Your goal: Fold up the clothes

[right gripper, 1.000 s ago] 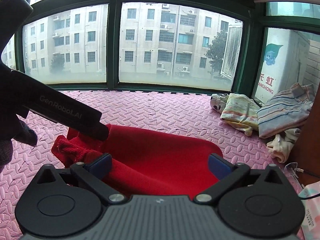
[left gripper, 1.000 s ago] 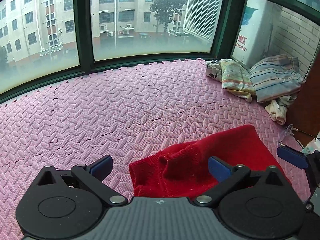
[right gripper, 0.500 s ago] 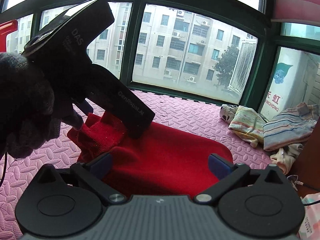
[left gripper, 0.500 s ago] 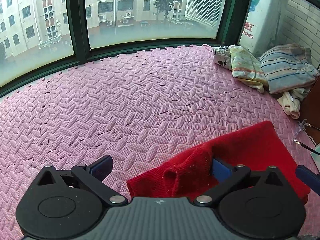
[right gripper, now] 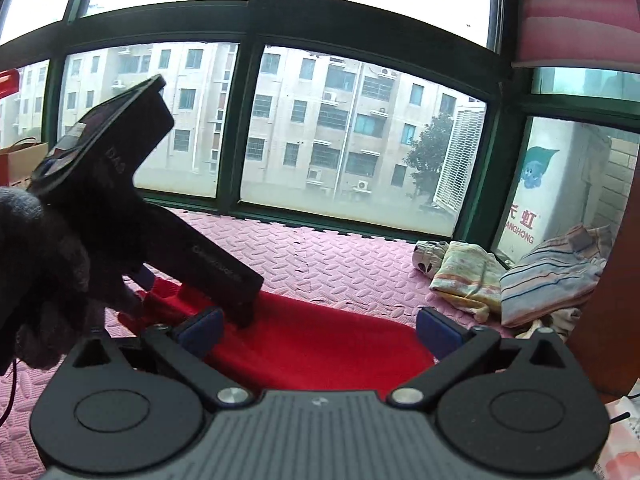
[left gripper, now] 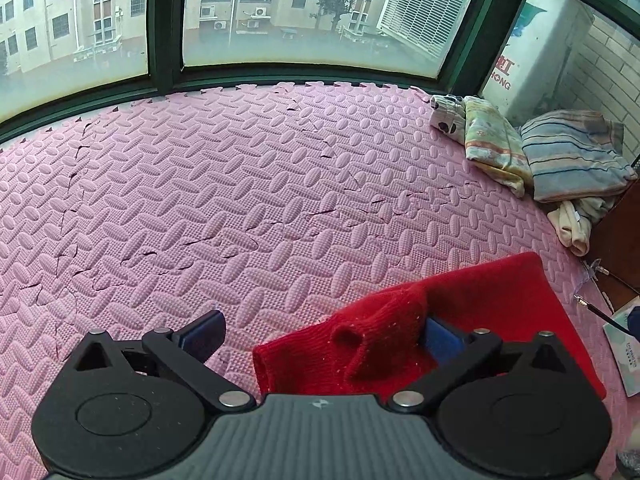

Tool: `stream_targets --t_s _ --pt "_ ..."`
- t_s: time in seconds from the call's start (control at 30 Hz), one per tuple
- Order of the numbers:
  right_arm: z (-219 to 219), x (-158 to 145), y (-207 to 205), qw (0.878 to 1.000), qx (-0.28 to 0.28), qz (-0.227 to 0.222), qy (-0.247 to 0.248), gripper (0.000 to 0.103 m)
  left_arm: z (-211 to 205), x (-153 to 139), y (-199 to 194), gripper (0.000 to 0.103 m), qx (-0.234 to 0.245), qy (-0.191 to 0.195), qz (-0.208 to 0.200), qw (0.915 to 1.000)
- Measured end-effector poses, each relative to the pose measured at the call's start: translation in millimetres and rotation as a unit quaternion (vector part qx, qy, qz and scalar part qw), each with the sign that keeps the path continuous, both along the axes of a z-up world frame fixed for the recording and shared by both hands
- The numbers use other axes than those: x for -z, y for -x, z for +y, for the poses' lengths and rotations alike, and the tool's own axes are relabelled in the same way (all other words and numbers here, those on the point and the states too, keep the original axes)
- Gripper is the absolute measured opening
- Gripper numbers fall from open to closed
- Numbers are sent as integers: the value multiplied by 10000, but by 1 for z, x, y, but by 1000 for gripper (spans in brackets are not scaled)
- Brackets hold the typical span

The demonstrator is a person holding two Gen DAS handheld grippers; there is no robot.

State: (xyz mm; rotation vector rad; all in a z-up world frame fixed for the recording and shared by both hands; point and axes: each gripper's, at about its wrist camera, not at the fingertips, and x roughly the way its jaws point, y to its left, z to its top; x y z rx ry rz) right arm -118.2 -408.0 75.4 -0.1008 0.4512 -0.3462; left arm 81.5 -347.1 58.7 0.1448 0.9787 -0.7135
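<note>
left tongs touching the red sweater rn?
Touching. In the left wrist view the red sweater bunches up between the open left tongs, and its raised fold presses against and partly covers the right-hand finger.

Our two hand-held grippers and glove

Each of our grippers, left gripper [left gripper: 322, 334] and right gripper [right gripper: 318, 330], has a ribbed grey body, two black round discs, silver screws, black linkage arms and blue fingertip pads [left gripper: 440, 338]. We wear a dark knit glove [right gripper: 36, 276]; white lettering marks the black casing.
</note>
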Motion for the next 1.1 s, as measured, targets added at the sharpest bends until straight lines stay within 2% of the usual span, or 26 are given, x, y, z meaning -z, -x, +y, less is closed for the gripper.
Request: stream_targets --t_s 0.2,0.37,0.47,0.57,0.67,1.0,1.1 --pt "7 21 -13 9988 -239 414 -108 103 1 1 -3 103 -52 10 78 10000" --pt "7 37 -15 9980 -228 557 -200 103 4 5 -8 103 -129 110 295 9994" --pt "3 42 -14 9976 -224 552 -340 103 5 8 -12 103 -204 168 453 9986" --pt "7 42 -11 9982 -225 485 -256 103 8 11 -15 103 -255 252 611 9975" --pt "10 35 -5 9995 -194 204 -144 103 10 11 -15 103 -276 320 691 9967" --pt "13 40 -15 9985 -315 445 -17 103 17 8 -15 103 -286 449 752 9957" --pt "10 31 -11 9982 -456 360 -140 91 18 8 -14 103 -284 473 745 9957"
